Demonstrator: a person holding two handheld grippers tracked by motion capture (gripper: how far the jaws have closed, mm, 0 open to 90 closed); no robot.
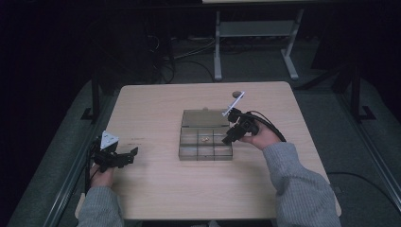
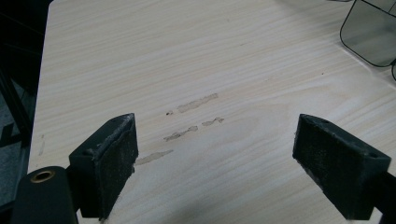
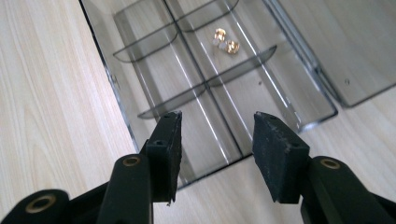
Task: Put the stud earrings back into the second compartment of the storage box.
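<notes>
A clear smoky compartment box (image 1: 189, 152) lies open mid-table, its lid (image 1: 204, 118) flat behind it. Two small gold pieces (image 1: 205, 139) rest in a middle compartment, and they appear again as gold pieces (image 3: 226, 41) in the right gripper view. My right gripper (image 1: 229, 138) hovers open over the box's right edge. In its own view the right gripper (image 3: 217, 144) has its jaws apart above an empty compartment of the box (image 3: 140, 79), with nothing between them. My left gripper (image 1: 132, 156) is open near the table's left edge. In its own view the left gripper (image 2: 219, 158) stands wide open over bare wood.
Pale scuff marks (image 2: 187, 119) streak the wood ahead of the left gripper, and a box corner (image 2: 371, 32) sits at the upper right. A round cable hole (image 1: 236, 93) is near the table's far edge. A desk frame (image 1: 255, 33) stands beyond on the floor.
</notes>
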